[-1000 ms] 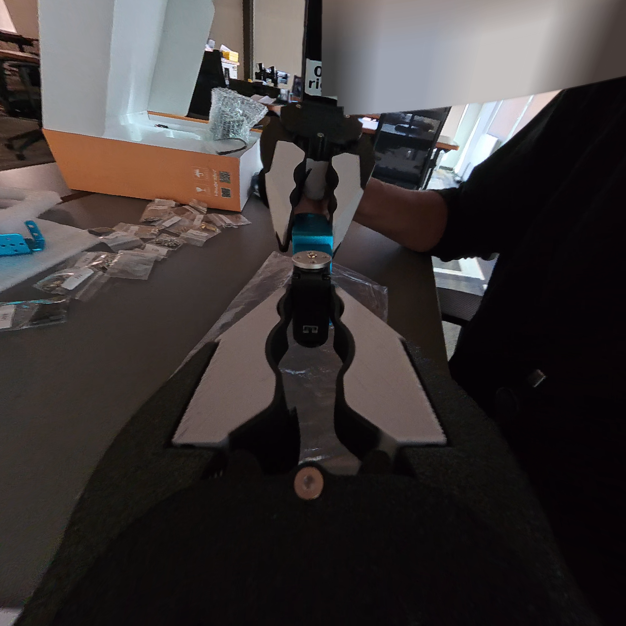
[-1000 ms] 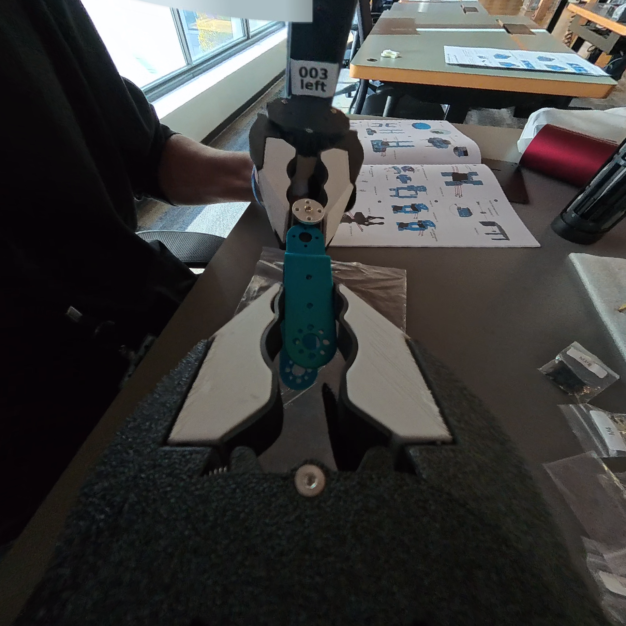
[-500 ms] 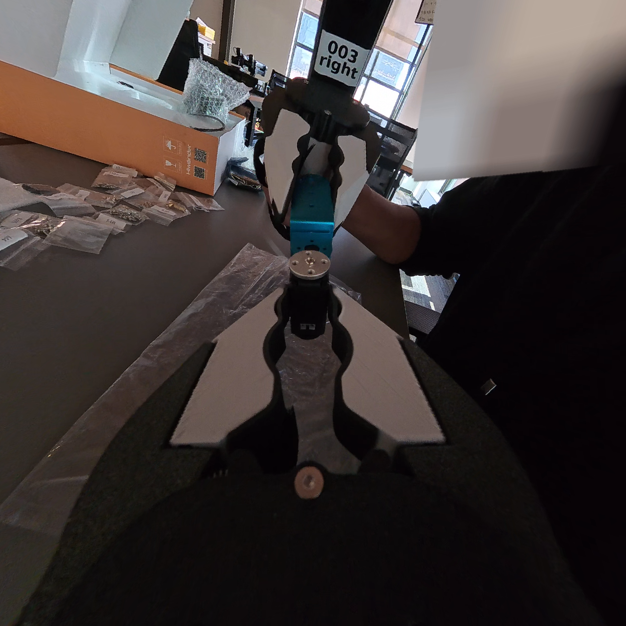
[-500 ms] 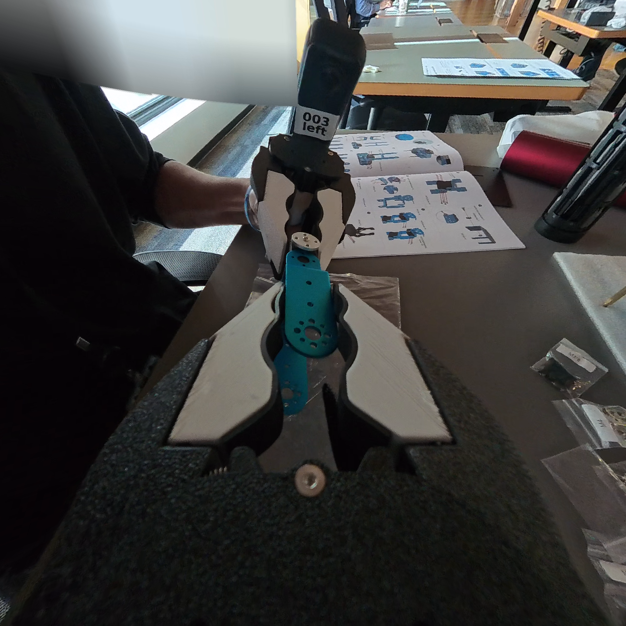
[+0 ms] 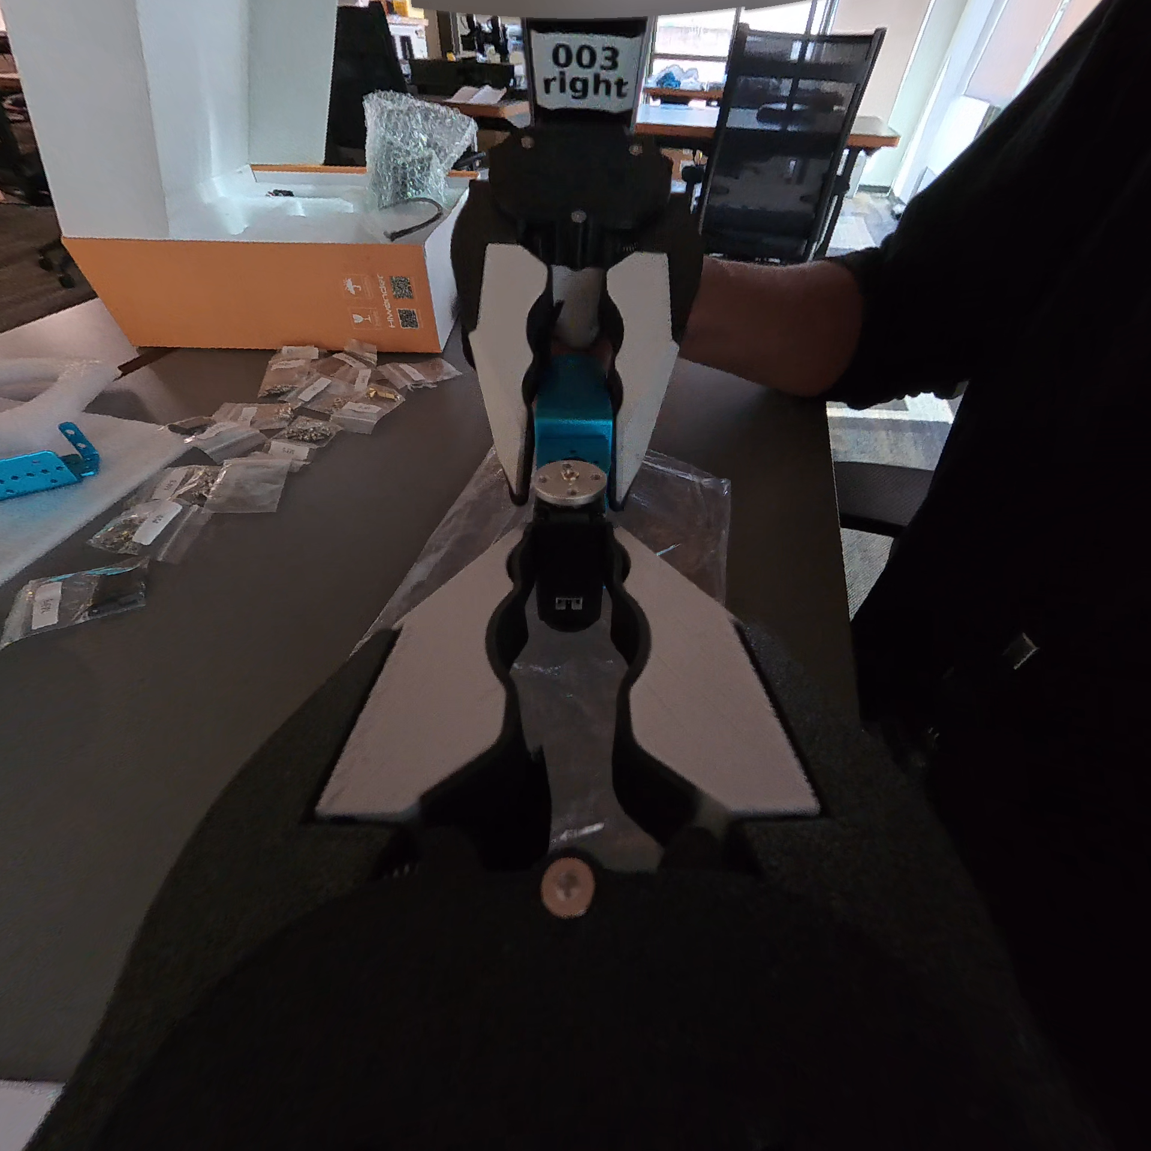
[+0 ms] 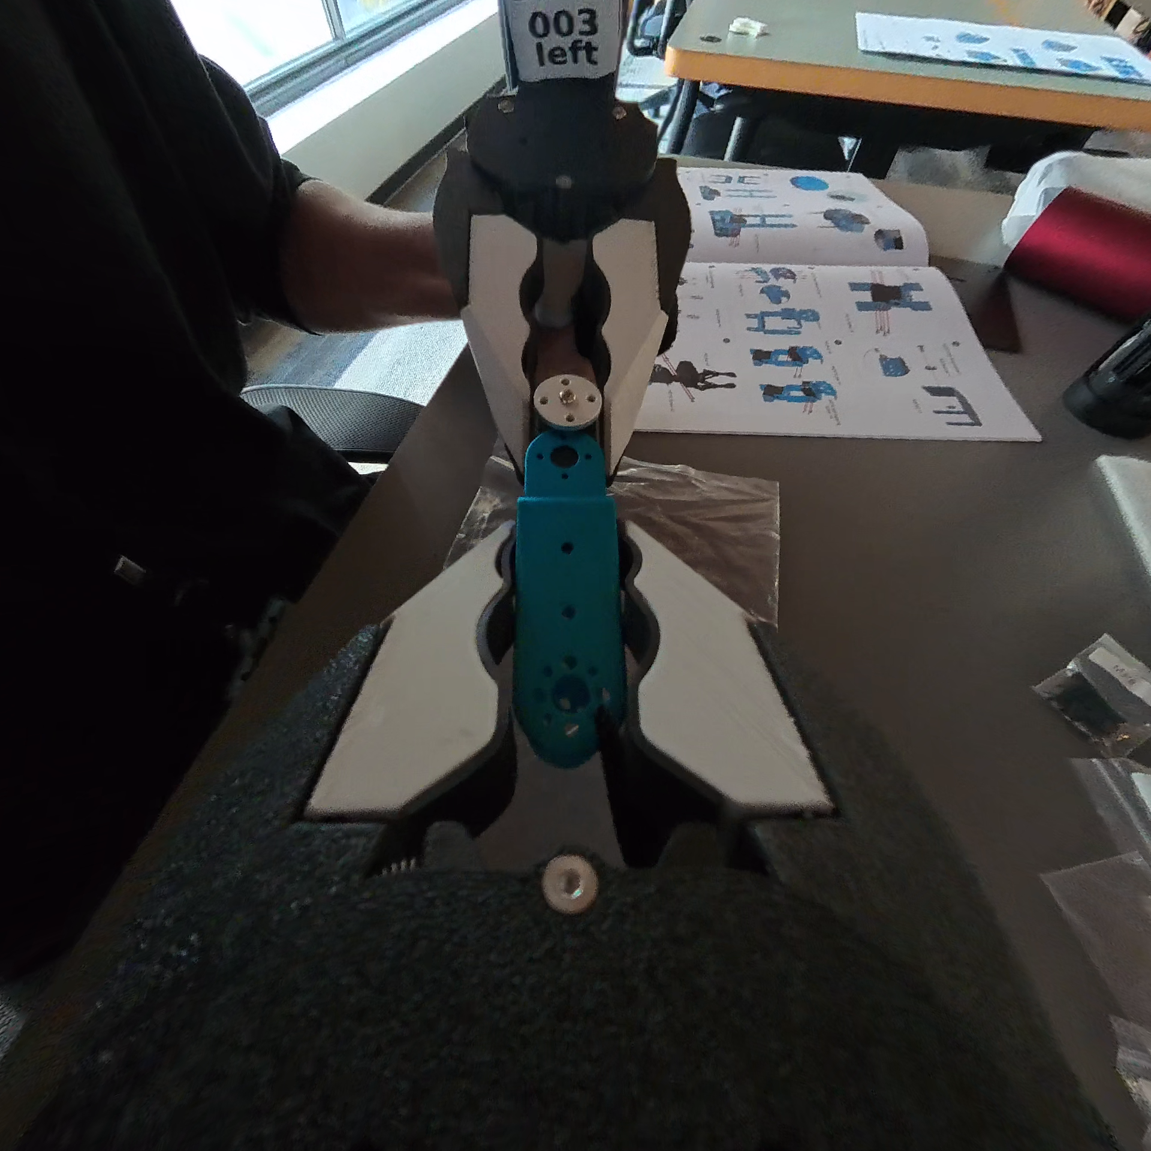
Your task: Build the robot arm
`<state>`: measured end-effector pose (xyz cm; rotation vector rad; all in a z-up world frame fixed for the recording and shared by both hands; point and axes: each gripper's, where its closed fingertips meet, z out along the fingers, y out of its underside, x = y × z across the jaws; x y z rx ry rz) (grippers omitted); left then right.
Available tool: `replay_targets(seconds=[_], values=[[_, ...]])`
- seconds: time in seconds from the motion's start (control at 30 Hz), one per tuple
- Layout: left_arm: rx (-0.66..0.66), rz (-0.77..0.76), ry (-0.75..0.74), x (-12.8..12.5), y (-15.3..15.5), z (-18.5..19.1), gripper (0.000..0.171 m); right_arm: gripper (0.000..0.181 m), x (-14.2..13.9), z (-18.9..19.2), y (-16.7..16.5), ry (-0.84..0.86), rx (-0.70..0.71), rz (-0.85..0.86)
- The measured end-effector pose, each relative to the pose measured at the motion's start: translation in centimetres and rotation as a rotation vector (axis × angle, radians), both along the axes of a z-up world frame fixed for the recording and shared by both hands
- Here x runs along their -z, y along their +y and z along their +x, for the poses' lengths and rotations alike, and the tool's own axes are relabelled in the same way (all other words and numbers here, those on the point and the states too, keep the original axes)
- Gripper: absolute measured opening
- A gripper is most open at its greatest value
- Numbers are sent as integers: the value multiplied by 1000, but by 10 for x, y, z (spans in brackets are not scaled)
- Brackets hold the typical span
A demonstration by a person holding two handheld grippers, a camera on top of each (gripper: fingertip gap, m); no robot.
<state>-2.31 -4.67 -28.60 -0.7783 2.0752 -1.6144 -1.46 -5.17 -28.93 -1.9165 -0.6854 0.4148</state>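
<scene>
My left gripper (image 5: 568, 548) is shut on a black servo (image 5: 568, 588) with a round silver horn (image 5: 570, 487) on its far end. My right gripper (image 6: 567, 535) is shut on a blue perforated metal bracket (image 6: 567, 629). The two grippers face each other tip to tip above the dark table. In the right wrist view the bracket's rounded far end sits just below the silver horn (image 6: 567, 402), which the left gripper (image 6: 565, 461) holds. In the left wrist view the right gripper (image 5: 568, 498) and the blue bracket (image 5: 572, 423) are right behind the horn.
A clear plastic bag (image 6: 697, 517) lies under the grippers. There are several small hardware bags (image 5: 280, 430), an orange and white box (image 5: 249, 293) and a blue bracket on foam (image 5: 43, 467) at left. An open instruction booklet (image 6: 809, 349) and more bags (image 6: 1090, 697) lie at right. A person in dark clothing stands at the table edge. The grippers are tip to tip, or close to it. From either gripper's tips it is about 35 cm to the blue bracket on foam (image 5: 43, 467).
Both grippers tilted and swung, then levelled again, staying tip to tip. The servo and the blue bracket stayed gripped; the bracket's far end now sits just under the horn.
</scene>
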Motion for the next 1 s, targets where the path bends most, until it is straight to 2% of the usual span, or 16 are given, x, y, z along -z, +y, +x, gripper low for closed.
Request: replay_targets(seconds=[0.13,0.23,0.43,0.8,0.93,1.0], values=[[-21,27,14,5,6,-1,20,36,-1,0,-1,22,-5,-9],[-15,9,33,9,6,-3,20,27,-1,2,0,24,2,-7],[-34,25,30,12,12,-2,20,27,8,5,2,-4,15,-43],[26,35,84,15,9,-9,20,28,13,-1,-3,-46,-13,-75],[-10,-36,163,18,13,-3,20,29,12,7,4,-23,40,-68],[-38,-107,221,18,16,1,20,33,15,18,8,-93,94,-39]])
